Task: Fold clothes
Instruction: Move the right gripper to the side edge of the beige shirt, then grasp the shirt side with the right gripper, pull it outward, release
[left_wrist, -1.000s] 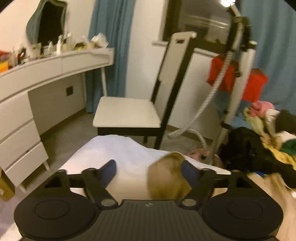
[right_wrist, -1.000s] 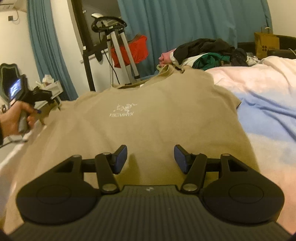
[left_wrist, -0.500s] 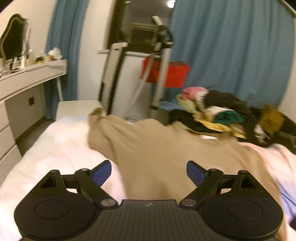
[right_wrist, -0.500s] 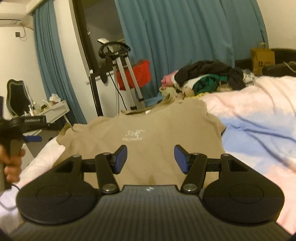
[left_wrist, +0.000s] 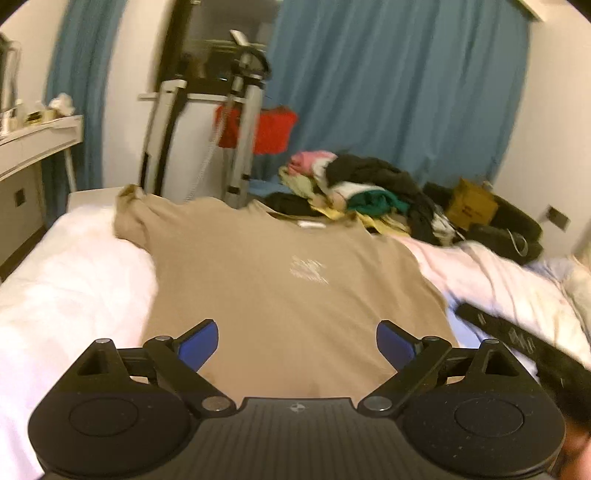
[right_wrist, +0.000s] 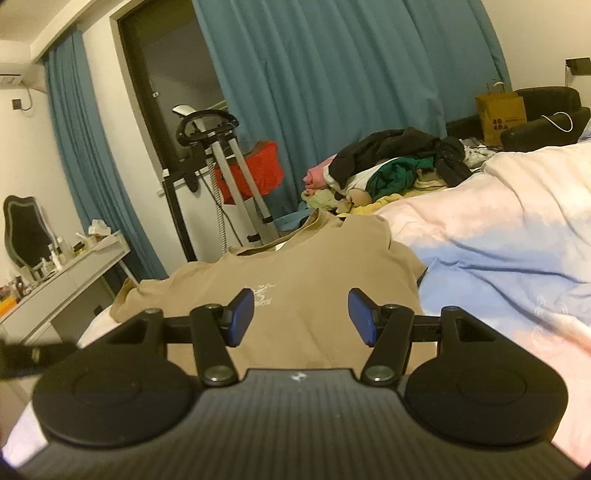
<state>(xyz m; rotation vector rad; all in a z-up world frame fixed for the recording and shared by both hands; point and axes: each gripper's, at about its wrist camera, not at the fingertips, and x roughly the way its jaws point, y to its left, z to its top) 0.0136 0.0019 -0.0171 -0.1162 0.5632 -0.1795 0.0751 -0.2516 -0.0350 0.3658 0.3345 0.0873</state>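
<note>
A tan T-shirt (left_wrist: 280, 280) with a small white chest logo lies spread flat, front up, on the bed, collar at the far end. It also shows in the right wrist view (right_wrist: 303, 273). My left gripper (left_wrist: 297, 341) is open and empty, held above the shirt's near hem. My right gripper (right_wrist: 301, 314) is open and empty, above the shirt's lower part. The right gripper's black body (left_wrist: 524, 347) shows at the right edge of the left wrist view.
A pile of mixed clothes (left_wrist: 362, 188) lies at the far end of the bed (left_wrist: 74, 280). A garment steamer stand (left_wrist: 243, 110) and a white chair stand beyond the bed. A white dressing table (right_wrist: 66, 273) is at left. A brown paper bag (right_wrist: 500, 114) sits far right.
The left gripper has swung from the shirt's left sleeve, by the chair, round to the near hem. The right gripper has drawn back and risen. Both stayed open.
</note>
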